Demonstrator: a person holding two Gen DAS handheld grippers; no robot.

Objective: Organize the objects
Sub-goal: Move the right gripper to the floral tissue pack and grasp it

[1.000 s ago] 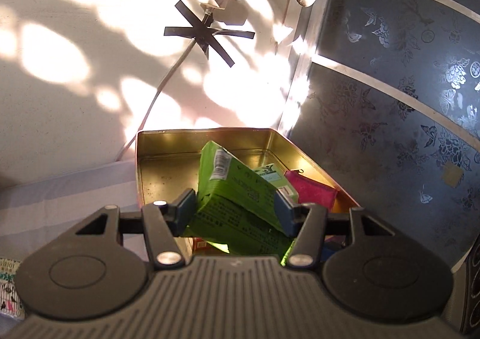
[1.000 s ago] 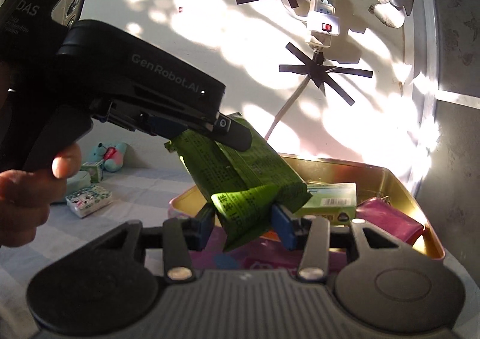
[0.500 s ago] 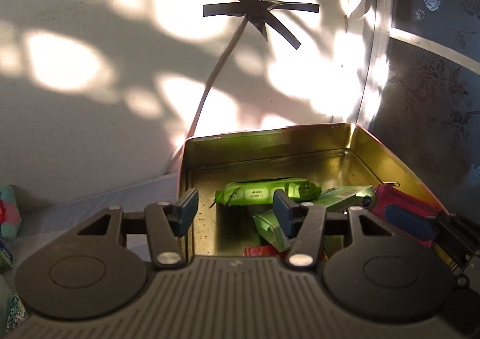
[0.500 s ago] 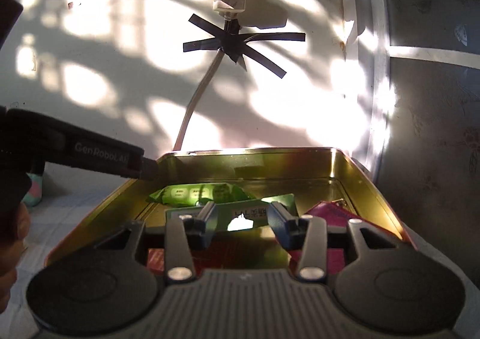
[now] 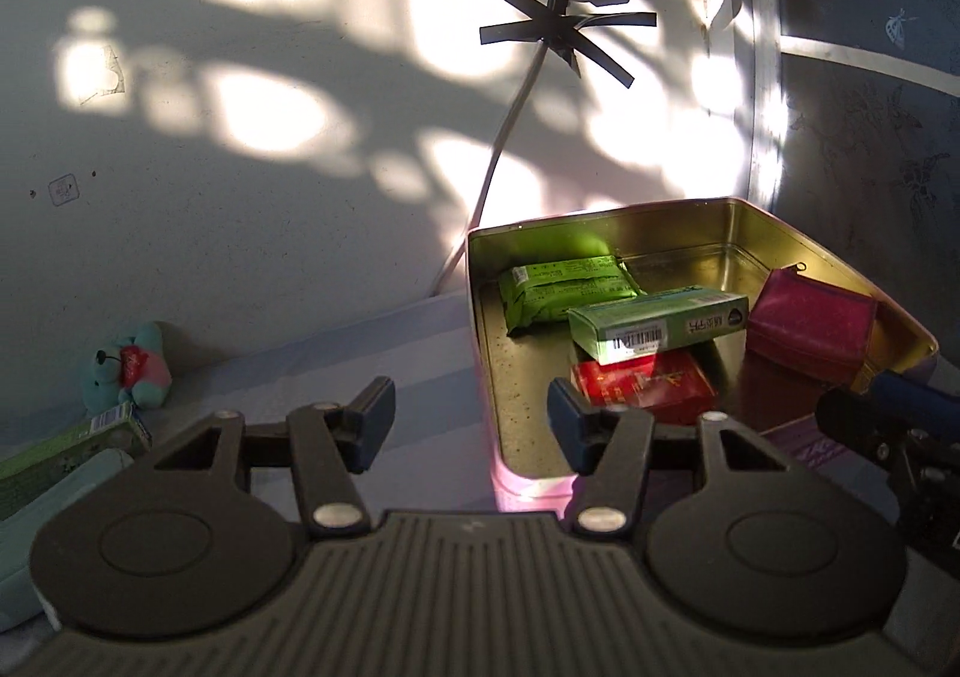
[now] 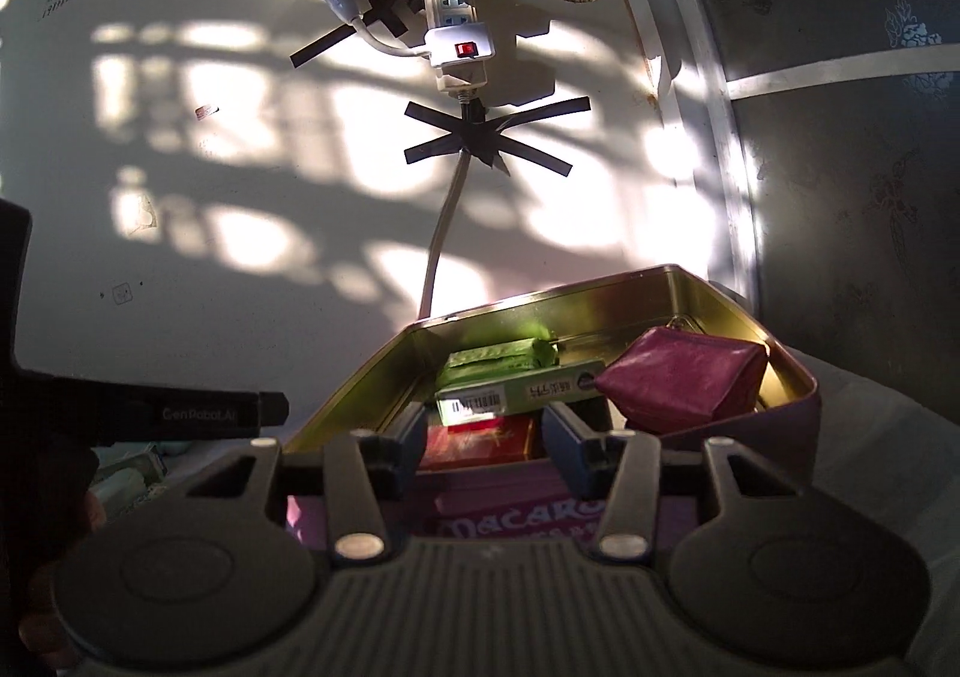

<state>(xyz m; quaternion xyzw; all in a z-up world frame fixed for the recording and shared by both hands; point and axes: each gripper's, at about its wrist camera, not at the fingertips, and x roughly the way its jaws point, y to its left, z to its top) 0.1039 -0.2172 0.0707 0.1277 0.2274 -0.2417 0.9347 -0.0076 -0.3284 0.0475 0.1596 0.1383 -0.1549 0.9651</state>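
**Gold tin holds four items; both tools hang empty at its near edge**

The tin (image 5: 708, 209) is a shallow rectangular metal box, gold and glossy inside, pink on its outer wall, with rounded corners and a thin rolled rim. It sits on a pale striped cloth, its far end close to a sunlit wall and its right side near a dark flower-patterned panel.

Inside, a green foil packet (image 5: 567, 293) lies flat toward the far left corner, crinkled and shiny. A green carton (image 5: 657, 320) with a barcode label rests slantwise on a red box (image 5: 645, 383), which lies on the tin floor. A magenta pouch (image 5: 810, 323), soft and matte, leans against the right wall. The tin floor along the left wall and the far right corner shows bare metal.

The left tool (image 5: 471, 425) hangs over the tin's near left corner, its jaws have just opened a little and stand part open with nothing between them; one finger is outside the wall, the other above the floor. The right tool (image 6: 483, 446) faces the near wall, jaws likewise just opening, part open and empty, with the red box seen beyond the gap.

On the cloth to the left, well apart from the tin, lie a small teal plush toy (image 5: 129, 371) and another green carton (image 5: 72, 449).
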